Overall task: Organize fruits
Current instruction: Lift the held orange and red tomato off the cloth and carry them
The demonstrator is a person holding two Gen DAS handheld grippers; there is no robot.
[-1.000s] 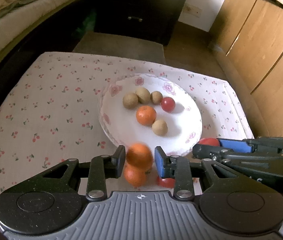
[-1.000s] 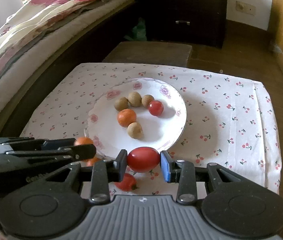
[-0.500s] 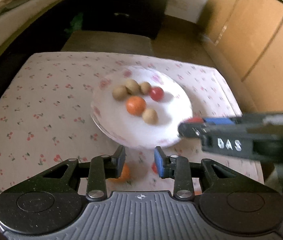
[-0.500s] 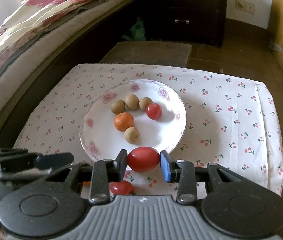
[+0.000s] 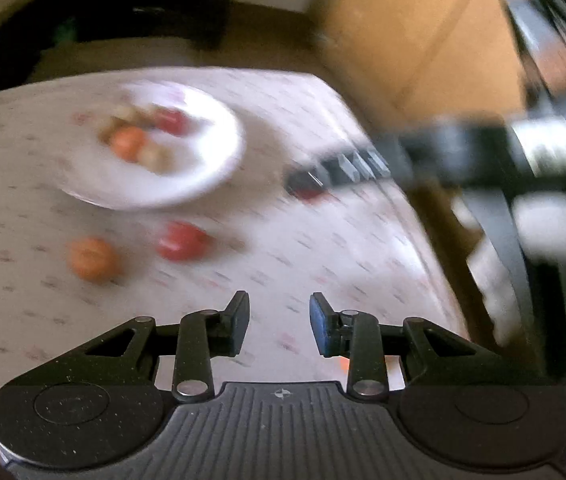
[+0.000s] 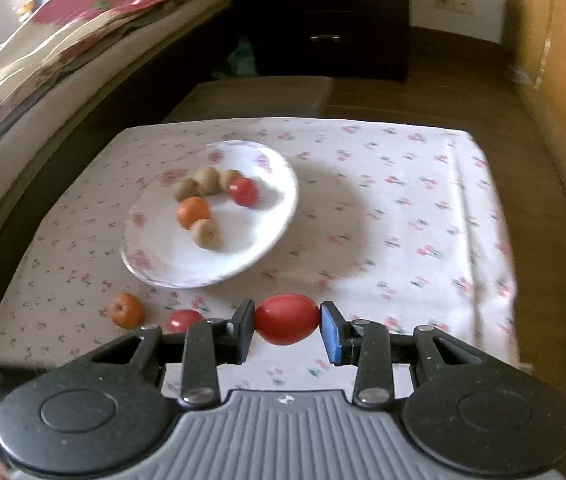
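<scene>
1. Oval red tomato clamped between the pads of the right gripper, held above the floral cloth just short of the near rim of the white plate.
2. Long axis lying crosswise, pad to pad, roughly level; blunt ends pressed against the two pads, so the grip runs along the length rather than across the belly.
3. Step in hand, by judgement: carrying this tomato to the plate, where four brown fruits, a small orange and a red tomato already sit.
4. Next move likely calls for a short reach forward and left over the rim, a lowering onto bare white, then a gentle parting of the pads; round shape liable to roll.
5. Left gripper spread apart and holding nothing, view heavily blurred.
6. Yet to collect on the cloth: a loose orange and another tomato, near the plate's front edge.
</scene>
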